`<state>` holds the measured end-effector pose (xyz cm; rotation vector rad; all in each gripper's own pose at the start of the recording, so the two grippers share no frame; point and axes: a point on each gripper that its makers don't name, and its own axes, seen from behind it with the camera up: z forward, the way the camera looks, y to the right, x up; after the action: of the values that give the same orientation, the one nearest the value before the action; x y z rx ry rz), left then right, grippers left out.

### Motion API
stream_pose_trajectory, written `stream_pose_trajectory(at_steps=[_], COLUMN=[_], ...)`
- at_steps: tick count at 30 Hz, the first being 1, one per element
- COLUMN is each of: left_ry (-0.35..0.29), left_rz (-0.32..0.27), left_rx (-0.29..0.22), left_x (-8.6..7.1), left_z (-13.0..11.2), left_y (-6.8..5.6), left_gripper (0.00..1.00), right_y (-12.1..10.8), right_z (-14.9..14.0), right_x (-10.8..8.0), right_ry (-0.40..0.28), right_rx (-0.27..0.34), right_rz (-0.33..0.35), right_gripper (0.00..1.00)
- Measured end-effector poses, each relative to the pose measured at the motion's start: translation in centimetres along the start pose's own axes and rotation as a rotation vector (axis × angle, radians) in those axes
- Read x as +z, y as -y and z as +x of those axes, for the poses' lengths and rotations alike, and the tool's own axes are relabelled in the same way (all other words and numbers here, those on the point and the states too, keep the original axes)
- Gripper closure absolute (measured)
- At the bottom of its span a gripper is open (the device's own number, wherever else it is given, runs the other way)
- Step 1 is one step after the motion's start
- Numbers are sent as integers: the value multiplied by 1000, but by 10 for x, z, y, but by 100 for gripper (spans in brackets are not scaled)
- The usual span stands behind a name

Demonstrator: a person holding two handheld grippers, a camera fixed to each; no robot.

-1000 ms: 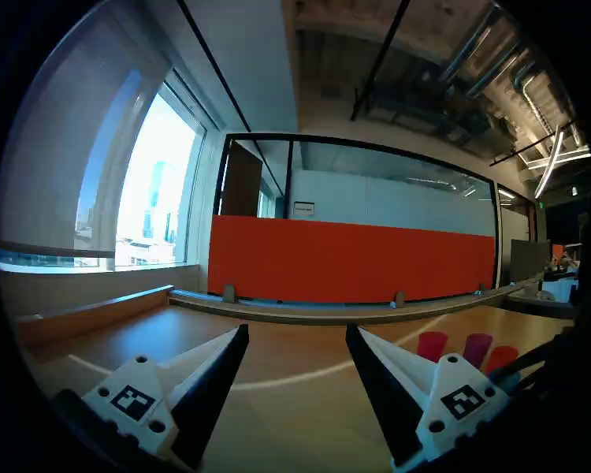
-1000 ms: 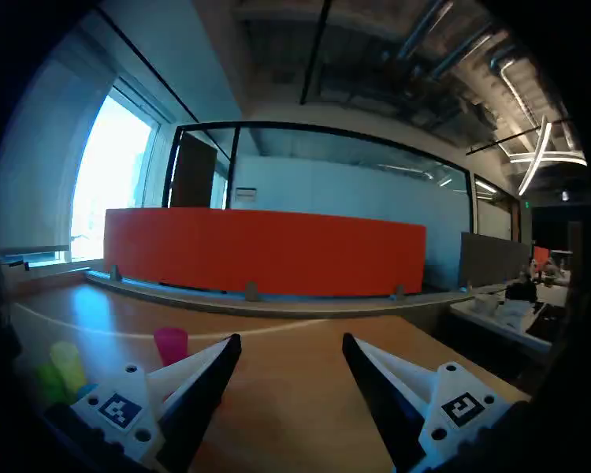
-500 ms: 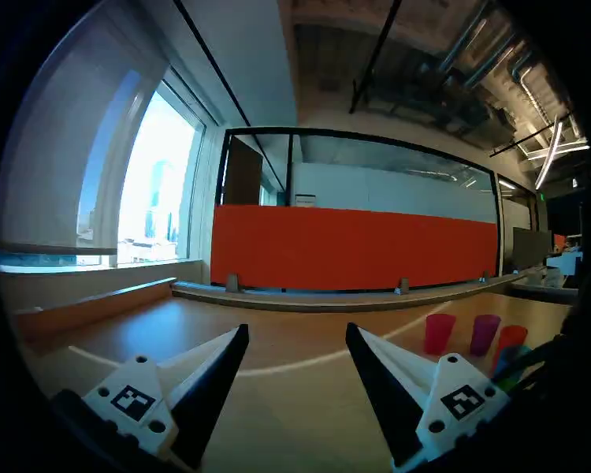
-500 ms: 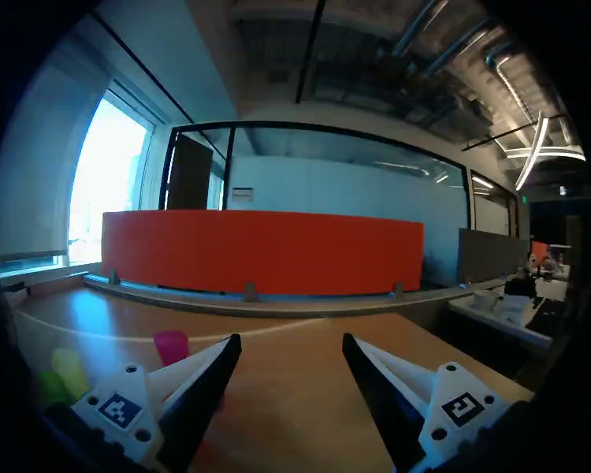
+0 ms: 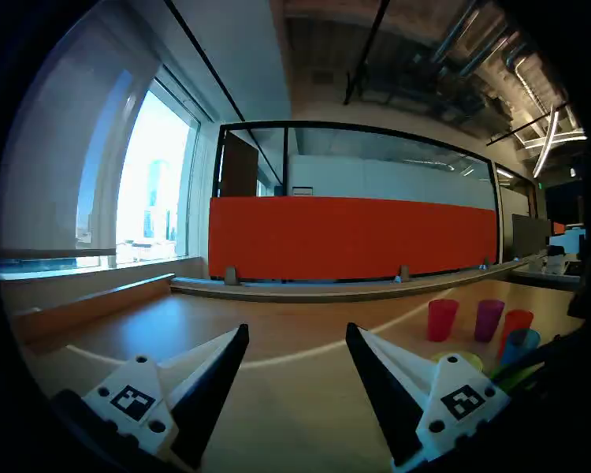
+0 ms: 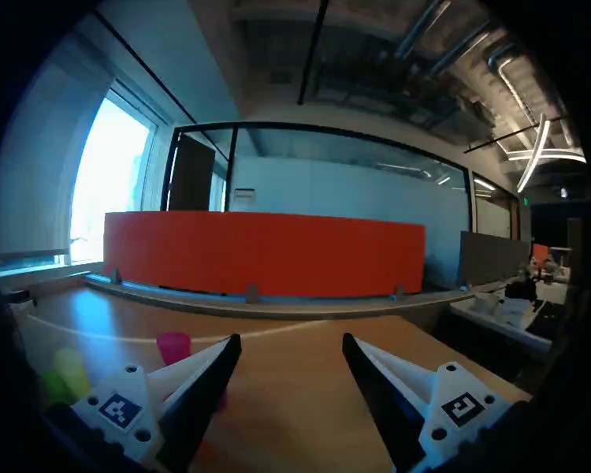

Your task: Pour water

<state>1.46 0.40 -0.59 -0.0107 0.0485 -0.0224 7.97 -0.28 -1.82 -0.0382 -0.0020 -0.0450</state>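
Several small plastic cups stand on a wooden table. In the left gripper view a red cup (image 5: pixel 441 319), a purple cup (image 5: pixel 488 319), an orange cup (image 5: pixel 516 327) and a blue cup (image 5: pixel 522 344) are grouped at the right, beyond the right finger. My left gripper (image 5: pixel 295 347) is open above the table with nothing between its fingers. In the right gripper view a pink cup (image 6: pixel 173 347) stands just behind the left finger, with a yellow cup (image 6: pixel 72 370) and a green cup (image 6: pixel 53 388) at the far left. My right gripper (image 6: pixel 290 351) is open and holds nothing.
The wooden table (image 5: pixel 295 410) runs back to an orange partition (image 5: pixel 351 236) along its far edge. Large windows (image 5: pixel 150 197) are at the left. Another desk with clutter (image 6: pixel 516 303) stands at the right in the right gripper view.
The left gripper view has tilted and turned slightly, bringing the cups at the right more fully into sight, with a blue and a yellow-green one now showing. The right gripper view has barely shifted.
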Motion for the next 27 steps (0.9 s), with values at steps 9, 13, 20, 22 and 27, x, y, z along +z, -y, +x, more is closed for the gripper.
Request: stream_pose_trajectory(at_steps=[9, 13, 20, 22, 27], left_ry=[21, 32, 44, 44, 45], left_rz=[7, 8, 7, 8, 6], left_rx=[17, 17, 19, 19, 20], left_x=[3, 4, 5, 5, 5], left_z=[-6, -9, -12, -12, -13], left_y=[1, 2, 2, 2, 2], left_gripper=[9, 9, 9, 9, 9], right_y=[1, 0, -1, -2, -1], right_z=[5, 7, 8, 8, 10], right_x=[-1, -1, -1, -1, -2], right_ry=[-6, -8, -10, -10, -12], right_rx=[1, 0, 0, -1, -5], right_rz=[2, 1, 2, 2, 4], right_gripper=[0, 0, 0, 0, 0])
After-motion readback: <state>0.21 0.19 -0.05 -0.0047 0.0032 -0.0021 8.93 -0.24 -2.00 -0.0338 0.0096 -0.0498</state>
